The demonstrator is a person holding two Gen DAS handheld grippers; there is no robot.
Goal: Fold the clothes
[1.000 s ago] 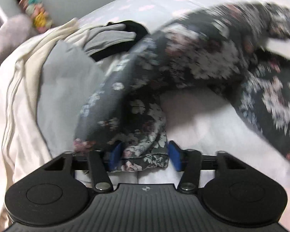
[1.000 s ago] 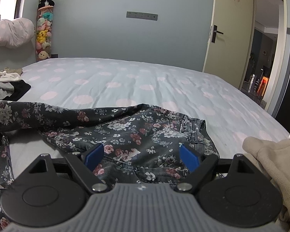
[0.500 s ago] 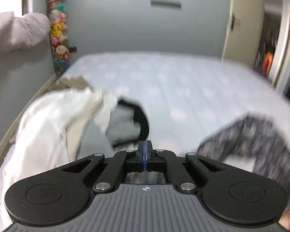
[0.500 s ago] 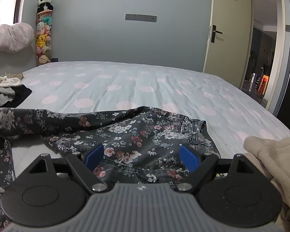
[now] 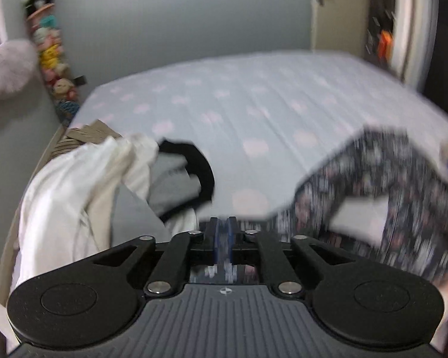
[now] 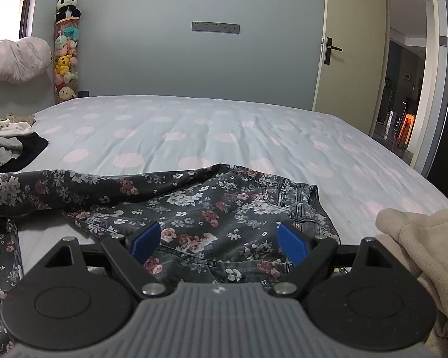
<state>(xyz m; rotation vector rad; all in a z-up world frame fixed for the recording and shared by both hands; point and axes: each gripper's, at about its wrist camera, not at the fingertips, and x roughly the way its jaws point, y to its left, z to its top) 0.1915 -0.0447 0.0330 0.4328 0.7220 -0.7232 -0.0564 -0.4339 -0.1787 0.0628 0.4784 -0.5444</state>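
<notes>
Denim floral trousers (image 6: 230,217) ahead of released right hand-held gripper (image 6: 218,240) | left hand-held gripper (image 5: 223,240) clenched on their hem | risk: thin pinch slips, leg drops crooked

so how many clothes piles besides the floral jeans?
2. One pile at the bed's far left, white, grey and black; one beige heap at near right. More may lie out of view.

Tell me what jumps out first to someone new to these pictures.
The dark floral-print denim trousers sprawl across the near part of the pale blue bed sheet with pink dots, under the open right gripper. At the bed's left edge lies a heap of white, grey and black clothes, beyond the left gripper, whose blue pads are pressed together. A tall clear tube of plush toys stands in the far left corner.
</notes>
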